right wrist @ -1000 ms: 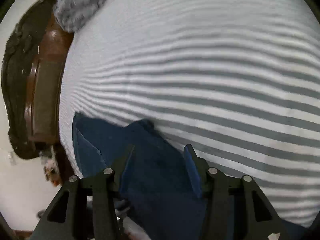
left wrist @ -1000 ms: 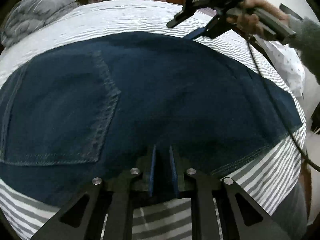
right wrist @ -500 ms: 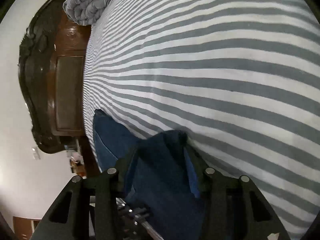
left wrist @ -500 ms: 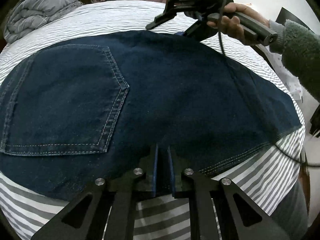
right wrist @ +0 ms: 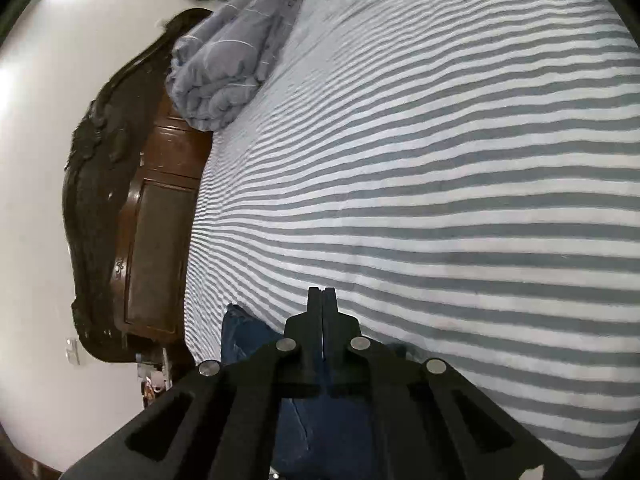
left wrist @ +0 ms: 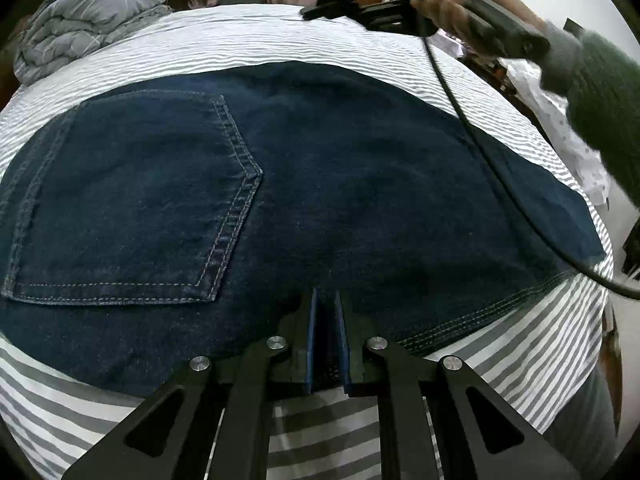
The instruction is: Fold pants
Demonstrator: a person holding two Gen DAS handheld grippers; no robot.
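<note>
Dark blue pants (left wrist: 360,184) lie flat on the striped bed, a stitched back pocket (left wrist: 132,200) at the left. My left gripper (left wrist: 328,304) sits at their near edge, shut on the denim that shows between its pads. My right gripper (left wrist: 310,12) is held by a hand above the bed's far side, off the pants. In the right wrist view that right gripper (right wrist: 322,292) is closing, its pads meeting with nothing between them. A folded bit of the pants (right wrist: 248,332) lies below and behind it.
A grey quilt (left wrist: 88,20) is bundled at the head of the striped sheet (right wrist: 440,160), by a dark wooden headboard (right wrist: 160,220). The right gripper's black cable (left wrist: 480,140) hangs across the pants. A green sleeve (left wrist: 600,80) and white dotted cloth (left wrist: 560,132) are at the right.
The right gripper let go of the denim it straddled, lifted and tilted up off the far edge, and its jaws came together. The left gripper stayed put on the near edge.
</note>
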